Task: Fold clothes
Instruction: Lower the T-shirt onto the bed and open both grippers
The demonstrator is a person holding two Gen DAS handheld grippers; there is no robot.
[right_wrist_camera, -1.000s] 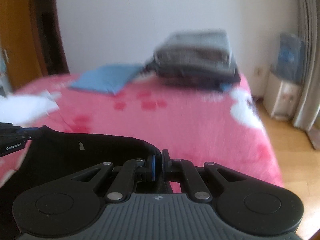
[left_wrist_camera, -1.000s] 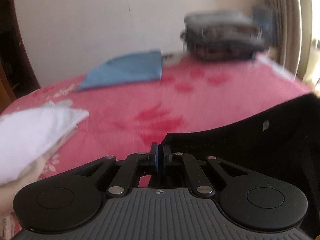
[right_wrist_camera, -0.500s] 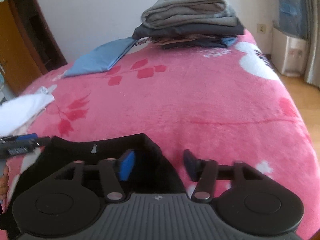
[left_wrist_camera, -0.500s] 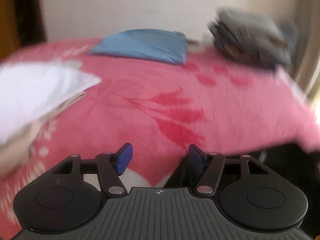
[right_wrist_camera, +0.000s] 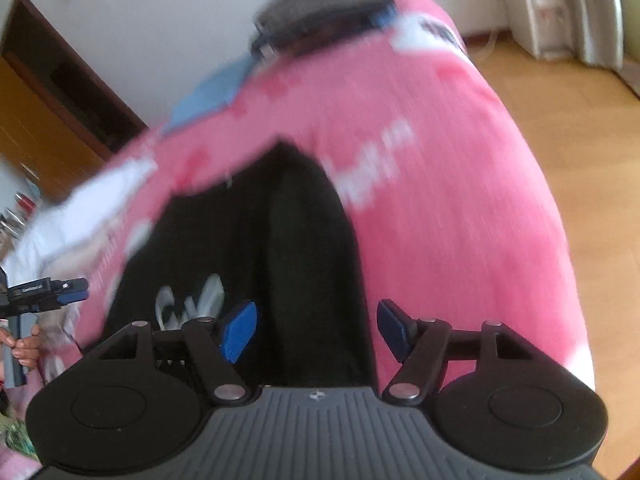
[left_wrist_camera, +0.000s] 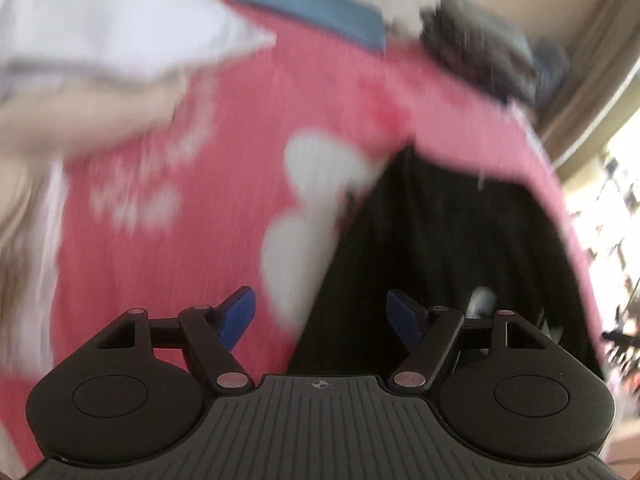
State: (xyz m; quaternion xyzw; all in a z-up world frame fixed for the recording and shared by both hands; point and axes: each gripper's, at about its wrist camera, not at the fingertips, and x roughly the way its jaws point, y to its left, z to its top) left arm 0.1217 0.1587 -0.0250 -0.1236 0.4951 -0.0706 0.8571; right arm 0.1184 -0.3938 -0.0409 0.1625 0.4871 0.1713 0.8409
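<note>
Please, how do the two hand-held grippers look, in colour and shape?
Both are alike. The left gripper and the right gripper have a ribbed dark-grey body with a small crosshair mark, two round black housings, black link arms with silver rivets, and blue pads on the fingers.

Colours and patterns across the two wrist views.

We see a pink blanket (right_wrist_camera: pixel 460 208) printed with darker red and white blotches, filling the middle of both frames. On it lies a black garment (right_wrist_camera: pixel 280 240) carrying a small white mark at lower left in the right wrist view. We note a white cloth (left_wrist_camera: pixel 112 28) at upper left of the left view, a blue cloth (left_wrist_camera: pixel 316 12) at top centre, and a blurred grey and dark stack (right_wrist_camera: pixel 324 4). Both the left gripper (left_wrist_camera: pixel 320 316) and the right gripper (right_wrist_camera: pixel 316 328) are black with blue pads (right_wrist_camera: pixel 240 332). The floor (right_wrist_camera: pixel 580 128) is orange-tan wood; the wall (right_wrist_camera: pixel 160 20) is white.
</note>
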